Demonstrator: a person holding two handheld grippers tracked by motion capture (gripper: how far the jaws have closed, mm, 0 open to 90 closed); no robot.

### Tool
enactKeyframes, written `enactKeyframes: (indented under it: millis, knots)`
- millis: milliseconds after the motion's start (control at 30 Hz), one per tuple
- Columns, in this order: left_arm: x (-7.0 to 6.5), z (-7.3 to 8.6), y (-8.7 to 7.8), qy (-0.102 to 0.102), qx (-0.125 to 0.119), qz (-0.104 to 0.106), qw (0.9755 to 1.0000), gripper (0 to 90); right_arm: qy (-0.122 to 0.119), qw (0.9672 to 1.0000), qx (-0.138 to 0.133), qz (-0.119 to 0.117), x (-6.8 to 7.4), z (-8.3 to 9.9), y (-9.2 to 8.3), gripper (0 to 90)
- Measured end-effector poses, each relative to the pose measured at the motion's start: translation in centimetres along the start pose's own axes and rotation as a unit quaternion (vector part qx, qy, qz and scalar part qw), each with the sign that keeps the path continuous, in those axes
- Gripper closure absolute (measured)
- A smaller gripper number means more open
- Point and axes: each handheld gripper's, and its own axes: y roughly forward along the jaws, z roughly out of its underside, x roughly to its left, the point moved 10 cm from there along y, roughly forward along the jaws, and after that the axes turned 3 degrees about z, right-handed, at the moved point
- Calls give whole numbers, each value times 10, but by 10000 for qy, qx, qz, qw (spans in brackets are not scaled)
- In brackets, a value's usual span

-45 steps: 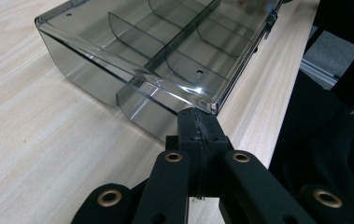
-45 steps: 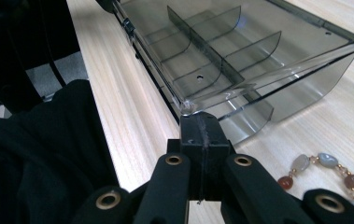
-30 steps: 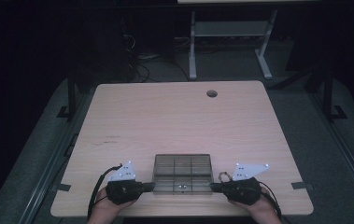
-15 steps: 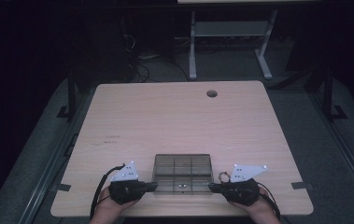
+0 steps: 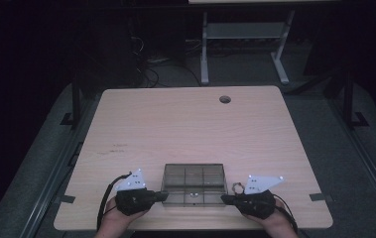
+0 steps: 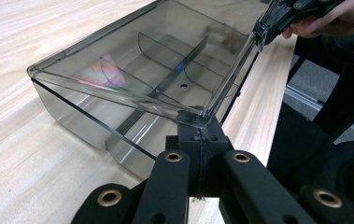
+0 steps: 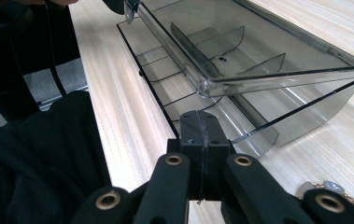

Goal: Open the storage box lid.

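Showing ring beside right hand-held gripper | divided box

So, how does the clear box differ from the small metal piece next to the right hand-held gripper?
The box is wide, of smoky clear plastic and split into compartments; the metal piece is tiny, shiny and ring-like. The box lies between the left hand-held gripper and the right hand-held gripper; the metal piece lies off the box's right end, close by the right one. Both rest on the table near its front edge.
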Motion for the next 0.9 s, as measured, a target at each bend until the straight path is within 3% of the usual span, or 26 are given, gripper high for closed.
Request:
enactKeyframes:
  millis: [433, 900]
  knots:
    - [1, -8, -2, -65, -77, 13, 9999, 897, 51, 10000, 9, -19, 0, -1, 0, 898]
    - [3, -17, -5, -79, -179, -54, 9998, 897, -87, 10000, -5, 40, 0, -1, 1, 898]
